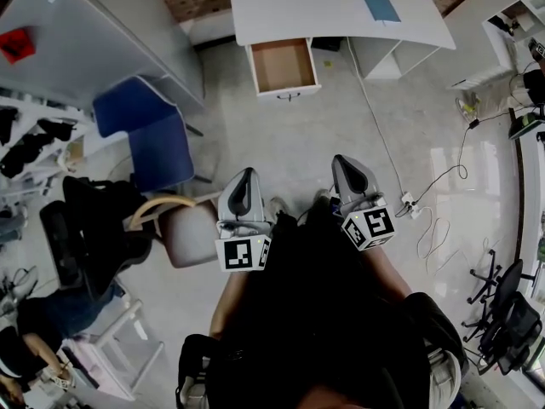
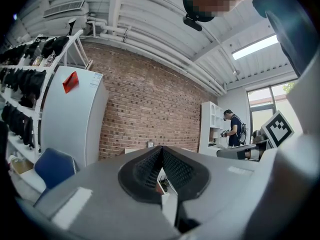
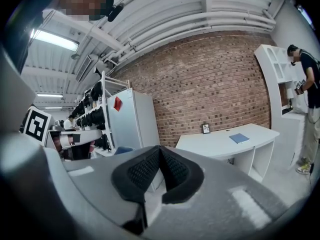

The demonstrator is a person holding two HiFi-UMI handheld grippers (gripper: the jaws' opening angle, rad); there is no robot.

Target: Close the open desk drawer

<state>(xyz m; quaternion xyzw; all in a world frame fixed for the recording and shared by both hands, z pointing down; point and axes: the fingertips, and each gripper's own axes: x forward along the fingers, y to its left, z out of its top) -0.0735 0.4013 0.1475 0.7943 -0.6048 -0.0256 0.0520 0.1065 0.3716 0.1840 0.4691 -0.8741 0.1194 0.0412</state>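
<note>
**Approach to the drawer, both grippers held out ahead of you.** Your left gripper (image 1: pixel 246 177) and right gripper (image 1: pixel 345 164) each have their jaws pressed fully together, with nothing between them.

The open drawer (image 1: pixel 288 89) sticks out from under the white table (image 1: pixel 281 2) at the far side of the floor, well apart from both grippers. It looks empty, and its small handle (image 1: pixel 288 97) faces you.

To do this step well, you would probably walk up square to the drawer front. Set the closed jaws flat against the panel near the handle and push straight in, so the drawer does not skew on its runners.

**Surroundings:**
- A blue chair (image 1: pixel 145 130) stands to your left.
- A pale stool (image 1: pixel 189 235) sits just beside the left gripper.
- A white cable (image 1: pixel 375 126) runs from the table to a power strip (image 1: pixel 409 204) on the right edge of your path, and you could trip on it.
- A blue notebook (image 1: pixel 381 7) lies on the table, clear of the drawer.
</note>
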